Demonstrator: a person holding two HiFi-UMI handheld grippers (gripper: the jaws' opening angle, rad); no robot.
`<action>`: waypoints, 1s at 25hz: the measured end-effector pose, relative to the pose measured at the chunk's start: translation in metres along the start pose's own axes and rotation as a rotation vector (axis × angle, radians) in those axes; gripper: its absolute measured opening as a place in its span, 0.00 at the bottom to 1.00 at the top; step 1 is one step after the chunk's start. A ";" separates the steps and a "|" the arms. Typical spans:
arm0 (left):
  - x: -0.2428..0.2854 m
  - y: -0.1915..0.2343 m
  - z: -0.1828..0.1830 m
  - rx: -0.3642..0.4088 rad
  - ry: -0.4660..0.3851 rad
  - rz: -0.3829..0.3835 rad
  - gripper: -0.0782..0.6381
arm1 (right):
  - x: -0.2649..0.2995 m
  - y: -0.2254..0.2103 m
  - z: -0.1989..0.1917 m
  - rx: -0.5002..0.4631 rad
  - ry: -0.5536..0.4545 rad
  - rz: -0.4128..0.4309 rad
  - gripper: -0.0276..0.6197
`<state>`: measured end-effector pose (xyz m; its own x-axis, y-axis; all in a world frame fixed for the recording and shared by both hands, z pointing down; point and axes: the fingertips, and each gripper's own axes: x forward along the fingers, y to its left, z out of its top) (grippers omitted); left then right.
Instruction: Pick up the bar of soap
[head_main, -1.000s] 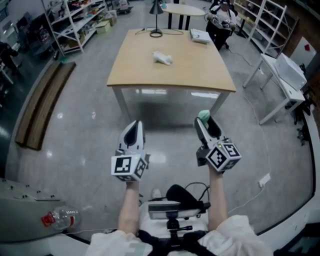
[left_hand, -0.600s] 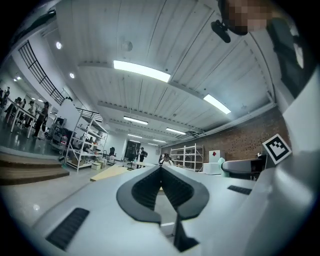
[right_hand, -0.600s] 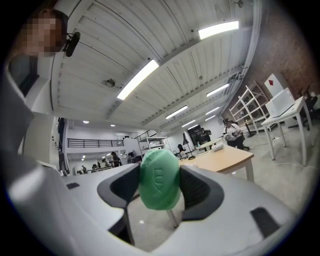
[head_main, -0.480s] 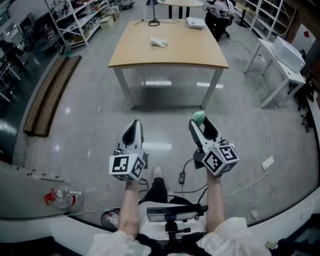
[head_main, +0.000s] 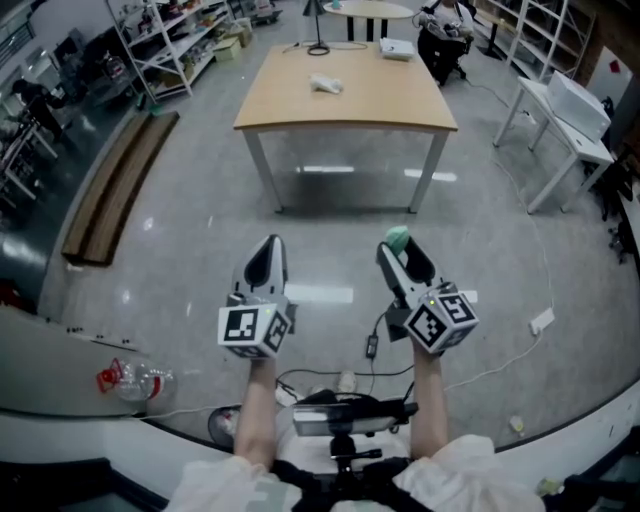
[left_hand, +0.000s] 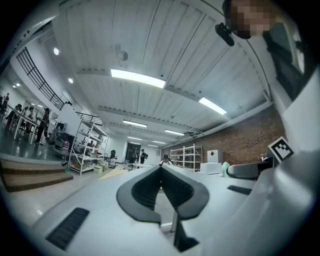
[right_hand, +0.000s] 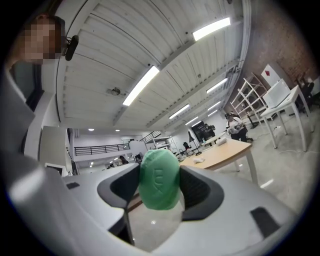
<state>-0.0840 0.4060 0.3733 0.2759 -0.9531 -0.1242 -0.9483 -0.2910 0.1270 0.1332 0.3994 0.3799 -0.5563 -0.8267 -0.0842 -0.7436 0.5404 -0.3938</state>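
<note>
step: pick looks done; bar of soap (right_hand: 159, 179) is green, oval, clamped between the jaws of the right gripper (head_main: 402, 250), pads pressing on its two sides, embossed face toward the camera; it's up in the air over the floor, resting on nothing; left gripper (left_hand: 161, 172) has jaws pressed together with nothing between, held level beside the right one, not touching it;
next move, my guess: just keep the squeeze steady and the gripper level; the soap is rounded and probably slick, so it could slip out forwards if the grip eases;
room: wooden table (head_main: 340, 110) well ahead with a small white object (head_main: 325, 84) on it; open floor between; wooden bench (head_main: 110, 185) far left, white side table (head_main: 560, 115) far right; cables (head_main: 395, 355) on the floor near the feet are a trip risk
</note>
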 end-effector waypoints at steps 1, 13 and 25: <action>-0.003 -0.001 0.003 0.001 -0.008 -0.005 0.13 | -0.003 0.004 0.002 -0.007 -0.005 0.001 0.44; -0.034 -0.001 0.012 -0.008 -0.052 -0.061 0.13 | -0.019 0.044 0.001 -0.144 -0.038 -0.044 0.44; -0.043 0.005 0.009 -0.027 -0.014 -0.067 0.13 | -0.023 0.062 0.003 -0.169 -0.021 -0.061 0.44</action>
<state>-0.1022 0.4467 0.3703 0.3361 -0.9303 -0.1468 -0.9231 -0.3564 0.1448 0.1011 0.4510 0.3548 -0.5014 -0.8610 -0.0848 -0.8286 0.5061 -0.2394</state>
